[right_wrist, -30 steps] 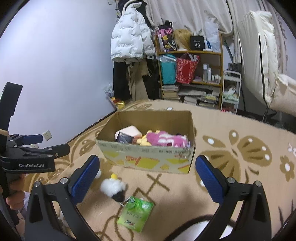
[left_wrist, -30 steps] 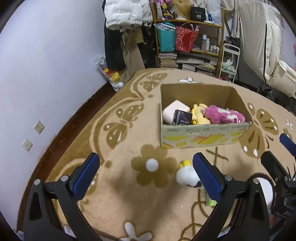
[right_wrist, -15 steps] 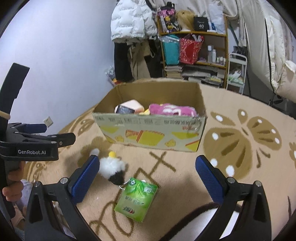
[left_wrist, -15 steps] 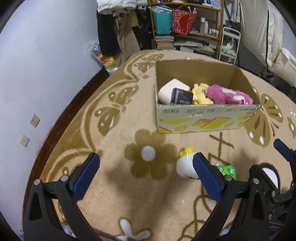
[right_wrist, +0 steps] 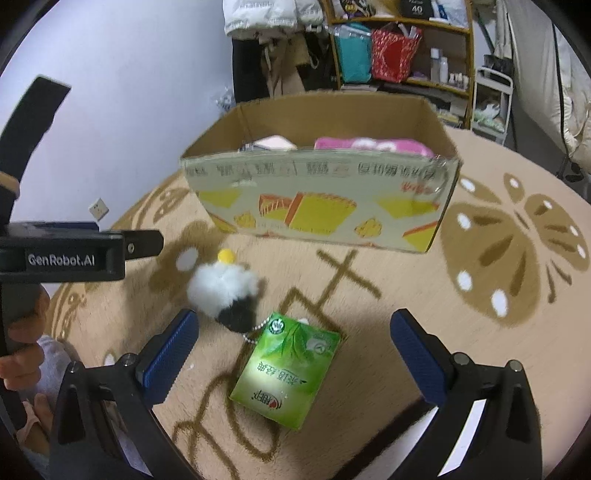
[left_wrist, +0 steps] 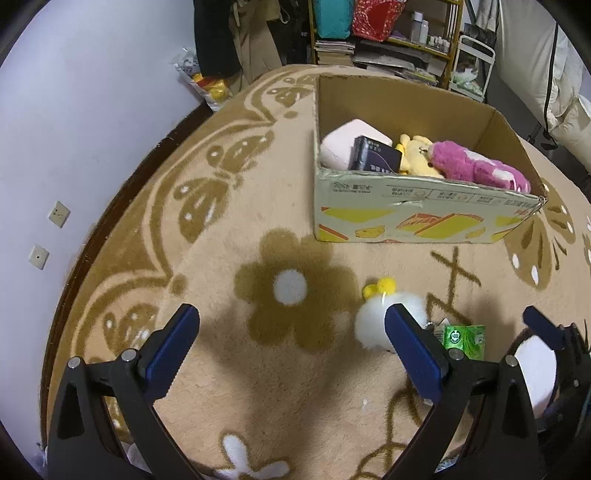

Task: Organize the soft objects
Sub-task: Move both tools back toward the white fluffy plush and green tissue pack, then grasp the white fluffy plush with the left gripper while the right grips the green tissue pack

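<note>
A white and black fluffy plush with a yellow pom-pom [right_wrist: 225,291] lies on the carpet, chained to a green tissue pack [right_wrist: 286,369]. Both also show in the left wrist view, the plush [left_wrist: 373,317] and the pack [left_wrist: 463,338]. My right gripper [right_wrist: 293,350] is open, low over the green pack, which lies between its fingers. My left gripper [left_wrist: 291,347] is open and empty above the carpet, left of the plush. A cardboard box [left_wrist: 413,214] behind them holds a pink plush [left_wrist: 476,168], a yellow plush [left_wrist: 415,155], a pale cushion [left_wrist: 347,140] and a dark packet [left_wrist: 373,158].
The box also shows in the right wrist view [right_wrist: 317,206]. A flower-patterned beige carpet [left_wrist: 221,229] covers the floor. A wall [left_wrist: 74,129] runs along the left. Shelves with bags and books [left_wrist: 369,33] and hanging coats stand behind the box.
Both grippers have tilted down and moved closer to the floor. The right gripper has come over the green pack and plush. Both stay open.
</note>
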Motion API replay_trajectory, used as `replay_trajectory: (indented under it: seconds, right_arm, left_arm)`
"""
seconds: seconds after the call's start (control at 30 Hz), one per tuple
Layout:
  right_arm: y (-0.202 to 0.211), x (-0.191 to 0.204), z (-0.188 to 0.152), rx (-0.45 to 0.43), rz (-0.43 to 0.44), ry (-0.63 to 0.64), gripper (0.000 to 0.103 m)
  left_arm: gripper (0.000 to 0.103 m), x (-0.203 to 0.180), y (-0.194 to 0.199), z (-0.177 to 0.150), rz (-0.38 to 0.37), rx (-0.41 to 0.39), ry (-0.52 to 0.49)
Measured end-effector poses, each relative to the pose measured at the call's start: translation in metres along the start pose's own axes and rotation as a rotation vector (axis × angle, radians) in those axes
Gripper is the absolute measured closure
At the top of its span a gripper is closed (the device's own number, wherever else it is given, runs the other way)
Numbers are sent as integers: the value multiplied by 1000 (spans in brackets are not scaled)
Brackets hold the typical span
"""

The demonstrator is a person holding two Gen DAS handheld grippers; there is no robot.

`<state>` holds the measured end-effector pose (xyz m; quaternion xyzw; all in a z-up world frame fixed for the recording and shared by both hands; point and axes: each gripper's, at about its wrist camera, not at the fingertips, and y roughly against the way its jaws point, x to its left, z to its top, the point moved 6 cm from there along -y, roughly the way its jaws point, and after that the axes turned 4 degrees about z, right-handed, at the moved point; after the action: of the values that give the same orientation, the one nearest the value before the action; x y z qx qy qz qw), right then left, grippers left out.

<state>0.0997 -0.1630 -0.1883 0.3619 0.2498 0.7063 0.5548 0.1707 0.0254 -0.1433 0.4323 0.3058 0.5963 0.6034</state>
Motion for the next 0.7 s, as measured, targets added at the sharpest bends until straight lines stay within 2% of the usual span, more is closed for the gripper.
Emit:
replay_trajectory:
  seconds: [0.33,0.7]
  right_arm:
    - [-26,-2,-11,88,-3,-17,0]
    - [-44,-9,-13,124,-20,-37,0]
  left_arm:
    - [3,-11,-24,0,-37,64,-18]
    - [3,-24,-39,0,-71,105,-38]
